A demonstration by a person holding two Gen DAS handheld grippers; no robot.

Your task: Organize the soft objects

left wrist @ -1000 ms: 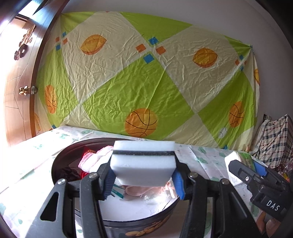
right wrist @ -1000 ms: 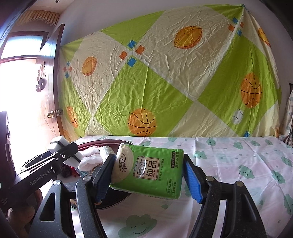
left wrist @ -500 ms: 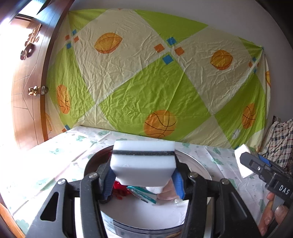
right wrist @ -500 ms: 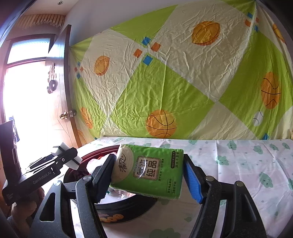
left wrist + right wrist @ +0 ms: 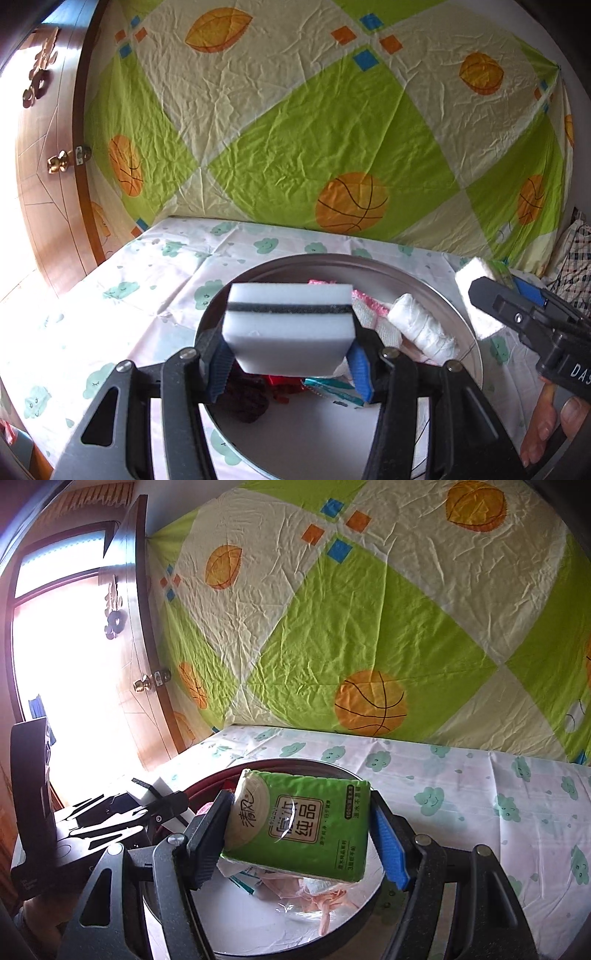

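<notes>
Left wrist view: the round tin (image 5: 469, 328) has shifted from low-left to centre under the left gripper (image 5: 290, 360), whose jaws pinch the white sponge (image 5: 290, 328) above it. Right wrist view: the right gripper (image 5: 299, 840) pinches the green tissue pack (image 5: 306, 827) over the tin's (image 5: 343, 771) near rim.

Rear wall hung with a creased sheet (image 5: 314, 122) in green and cream diamonds, printed with orange basketballs, leaves and small blue and orange squares. White wall (image 5: 177, 502) above it. At left, a wooden door (image 5: 48, 155), brass knob (image 5: 61, 162), dark ornament (image 5: 38, 79) on its face. Window (image 5: 55, 602) beyond the door, strong daylight washing out that side. Table (image 5: 498, 775) covered with white cloth, green cloud print. Checked fabric (image 5: 574, 258) at far right.
</notes>
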